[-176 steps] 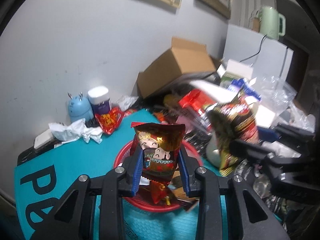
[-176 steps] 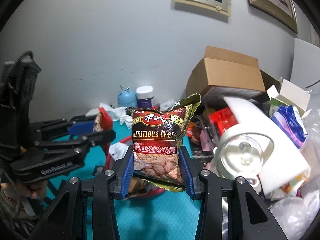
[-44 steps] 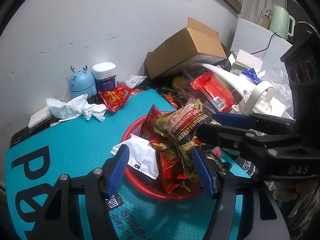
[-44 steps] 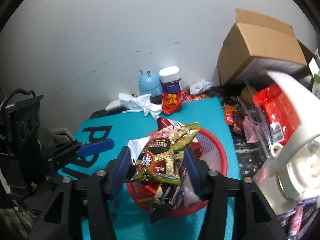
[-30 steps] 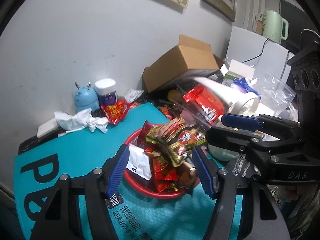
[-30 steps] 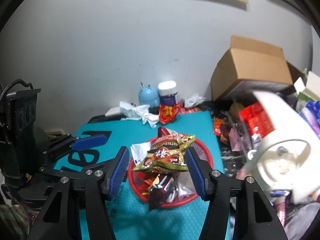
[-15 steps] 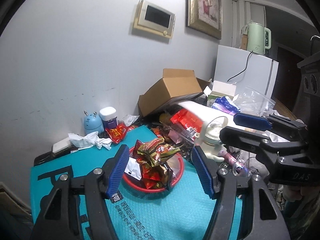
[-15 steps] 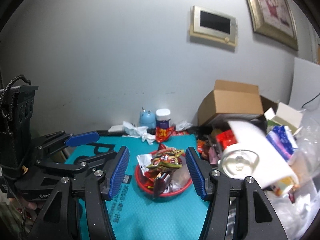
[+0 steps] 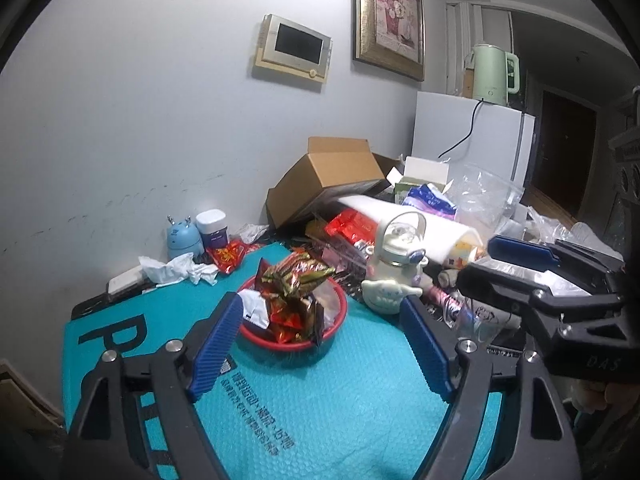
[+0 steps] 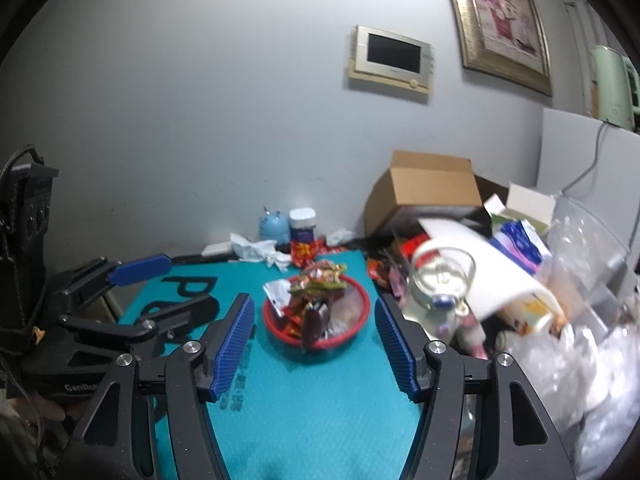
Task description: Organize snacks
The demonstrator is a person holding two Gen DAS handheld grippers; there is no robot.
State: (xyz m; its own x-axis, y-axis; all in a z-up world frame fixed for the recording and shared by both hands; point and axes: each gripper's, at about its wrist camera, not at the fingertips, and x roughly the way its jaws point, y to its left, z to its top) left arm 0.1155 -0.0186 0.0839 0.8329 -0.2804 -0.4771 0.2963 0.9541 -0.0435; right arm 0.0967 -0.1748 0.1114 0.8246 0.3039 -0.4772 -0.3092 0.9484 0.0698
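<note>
Teal mat (image 9: 328, 408): covers the near part of the table, with black lettering along its left side.
Cardboard box (image 9: 332, 176): tipped on its side at the far right, flaps open, against the wall.
Left gripper (image 9: 320, 344): held above the mat's near edge, blue-padded fingers (image 9: 216, 344) spread wide and released, nothing between them.
Right gripper (image 10: 316, 340): beside it to the right, likewise released, fingers (image 10: 234, 344) wide apart and empty.
Red basket (image 9: 332, 332): sits on the mat, well apart from both grippers, framed between the fingers in each wrist view.
Snack packets (image 9: 296, 280): piled in the basket; a gold and red packet on top, a white one (image 9: 254, 312) at the left rim.
White kettle-shaped bottle (image 9: 394, 272): just right of the basket, off the mat's edge.
Blue round gadget (image 9: 182, 236): far left by the wall, next to a white-capped jar (image 9: 214, 228).
Crumpled tissue (image 9: 172, 270): near those, on the mat's far edge.
</note>
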